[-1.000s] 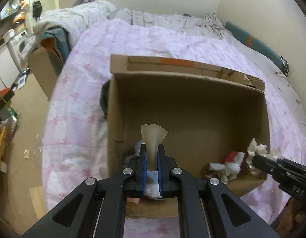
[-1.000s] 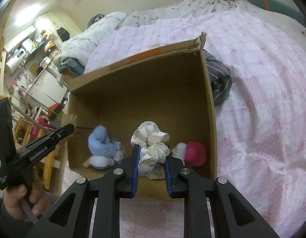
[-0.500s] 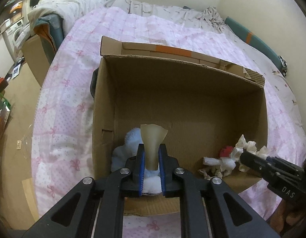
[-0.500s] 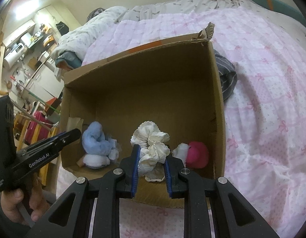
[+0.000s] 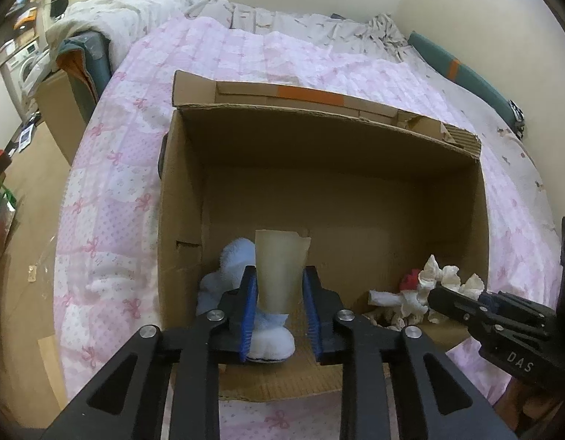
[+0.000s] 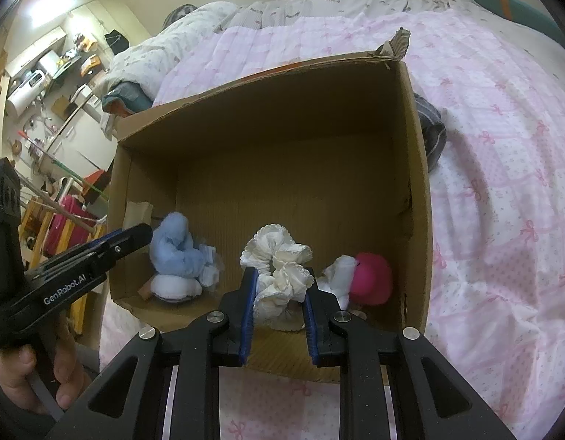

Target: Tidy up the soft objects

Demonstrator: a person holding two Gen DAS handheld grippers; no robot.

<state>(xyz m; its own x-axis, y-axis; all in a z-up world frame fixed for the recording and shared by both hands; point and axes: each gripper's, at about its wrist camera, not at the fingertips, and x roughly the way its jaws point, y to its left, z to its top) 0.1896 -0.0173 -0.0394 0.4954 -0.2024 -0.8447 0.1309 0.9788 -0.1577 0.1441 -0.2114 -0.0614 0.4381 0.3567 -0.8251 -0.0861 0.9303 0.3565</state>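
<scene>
Lately the left gripper has been opening its jaws around the tan flap, pads now barely touching it (a release, I judge). At two o'clock, the right gripper stays clenched on the white frilly cloth. Beyond, inside the cardboard box, lies the blue plush.

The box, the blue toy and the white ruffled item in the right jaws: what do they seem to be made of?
Box: corrugated cardboard, matte brown; fluting shows at its torn corner.
Blue toy: probably plush, with a fuzzy, light-scattering surface.
White ruffled item: seems to be thin woven cloth, matte, gathered into scalloped frills; it could also be lace, which the picture leaves open.
</scene>
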